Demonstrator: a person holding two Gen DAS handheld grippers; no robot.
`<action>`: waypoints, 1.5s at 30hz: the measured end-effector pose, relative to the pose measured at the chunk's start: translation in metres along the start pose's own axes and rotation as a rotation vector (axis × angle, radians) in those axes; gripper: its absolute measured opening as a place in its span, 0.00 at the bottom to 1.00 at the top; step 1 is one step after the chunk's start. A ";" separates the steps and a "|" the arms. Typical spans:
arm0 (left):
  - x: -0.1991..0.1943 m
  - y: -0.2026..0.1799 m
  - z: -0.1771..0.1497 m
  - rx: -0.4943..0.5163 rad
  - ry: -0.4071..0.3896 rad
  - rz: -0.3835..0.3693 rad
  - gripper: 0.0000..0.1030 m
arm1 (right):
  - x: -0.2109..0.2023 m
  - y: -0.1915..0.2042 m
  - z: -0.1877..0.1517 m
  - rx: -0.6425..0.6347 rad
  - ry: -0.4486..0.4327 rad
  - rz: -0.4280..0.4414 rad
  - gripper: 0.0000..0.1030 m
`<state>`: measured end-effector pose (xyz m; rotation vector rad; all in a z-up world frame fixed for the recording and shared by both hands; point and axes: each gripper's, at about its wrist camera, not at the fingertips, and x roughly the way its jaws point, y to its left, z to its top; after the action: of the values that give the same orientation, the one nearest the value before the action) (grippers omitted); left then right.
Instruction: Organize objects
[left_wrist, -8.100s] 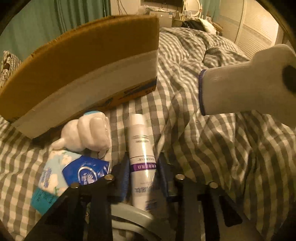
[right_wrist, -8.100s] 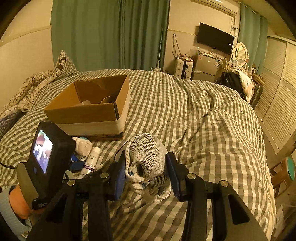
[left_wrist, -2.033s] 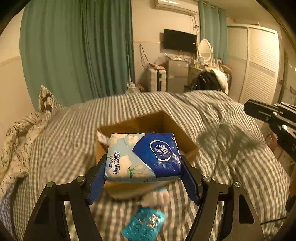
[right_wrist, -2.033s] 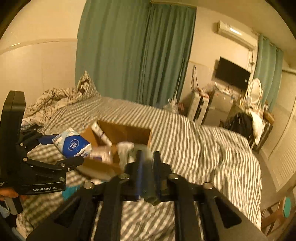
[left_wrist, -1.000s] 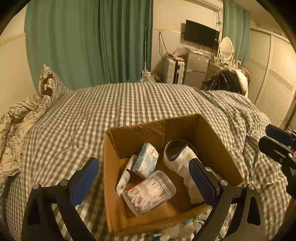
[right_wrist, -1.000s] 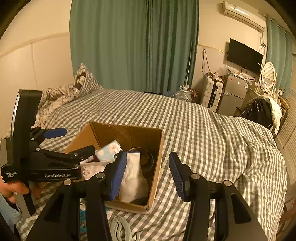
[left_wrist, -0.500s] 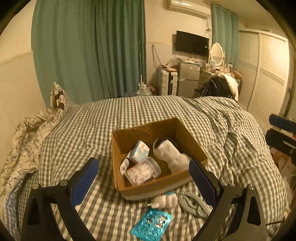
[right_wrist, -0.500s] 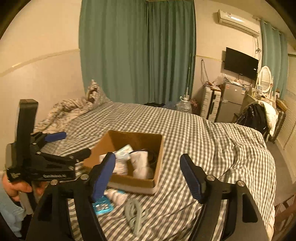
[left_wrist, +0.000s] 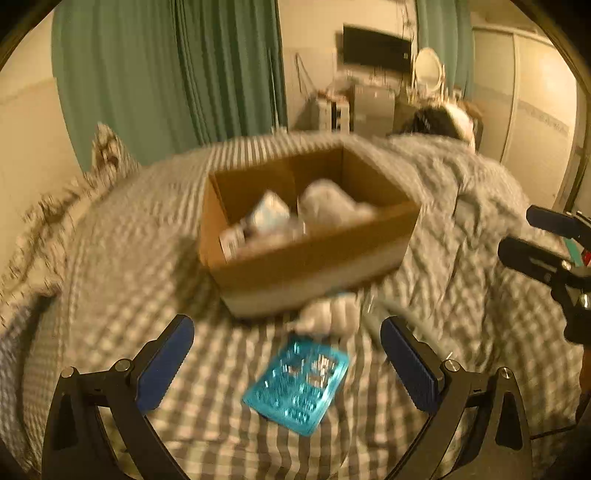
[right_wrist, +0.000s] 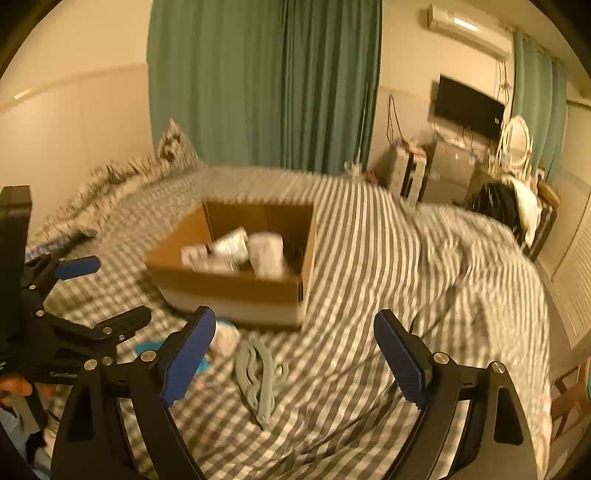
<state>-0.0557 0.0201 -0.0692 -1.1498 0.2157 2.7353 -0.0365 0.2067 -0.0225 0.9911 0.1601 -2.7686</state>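
On the checked bed (left_wrist: 122, 266), left to right, the empty, wide-open left tool (left_wrist: 286, 363) frames a teal tray (left_wrist: 297, 384) just below the half-filled cardboard box (left_wrist: 310, 258), while the right tool (right_wrist: 295, 350), jaws opening on nothing, brackets what looks like a grey hanger (right_wrist: 260, 373), presumably next for boxing.

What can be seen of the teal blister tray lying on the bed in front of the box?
The teal tray is a flat, glossy rectangle of translucent plastic with rows of small moulded pockets; motion blur hides what they hold. It lies flat on the checked bedspread, turned at an angle, apart from the cardboard box and just in front of a small white soft toy; whether they touch is unclear. The open left claw frames it without touching it.
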 end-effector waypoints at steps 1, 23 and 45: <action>0.012 -0.002 -0.007 0.009 0.029 -0.002 1.00 | 0.009 -0.002 -0.005 0.011 0.018 0.005 0.85; 0.100 -0.025 -0.052 0.074 0.296 -0.052 0.75 | 0.061 -0.011 -0.044 0.077 0.145 0.028 0.85; 0.043 0.027 -0.028 -0.098 0.118 -0.028 0.70 | 0.118 0.028 -0.057 -0.021 0.319 0.092 0.71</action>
<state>-0.0717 -0.0074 -0.1177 -1.3317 0.0799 2.6829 -0.0840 0.1712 -0.1428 1.3922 0.1833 -2.5050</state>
